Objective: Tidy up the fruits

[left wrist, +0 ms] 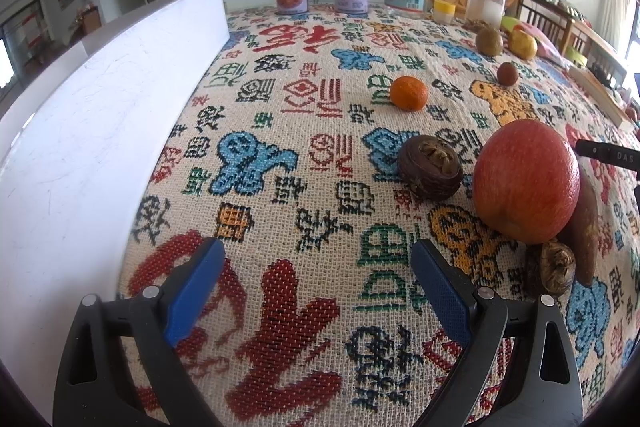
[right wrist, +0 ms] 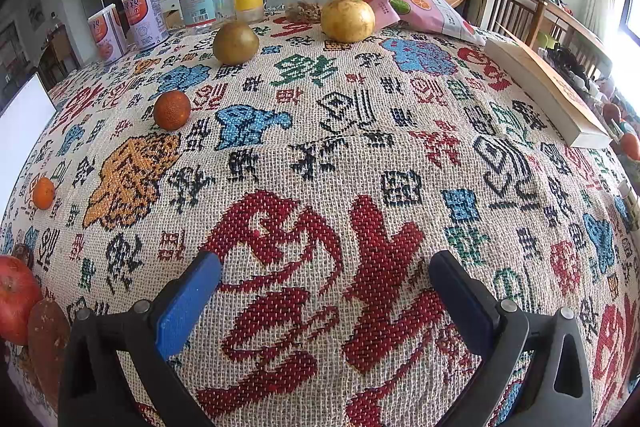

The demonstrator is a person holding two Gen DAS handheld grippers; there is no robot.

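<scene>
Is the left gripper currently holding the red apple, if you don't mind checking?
No, the left gripper is open over bare tablecloth, and the red apple sits apart on the cloth.

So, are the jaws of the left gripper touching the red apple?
Apart. In the left wrist view the left gripper is open over bare cloth, and patterned tablecloth shows between its right jaw and the red apple.

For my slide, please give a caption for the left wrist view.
Open left hand-held gripper above patterned tablecloth, near red apple and orange tangerine.
</scene>
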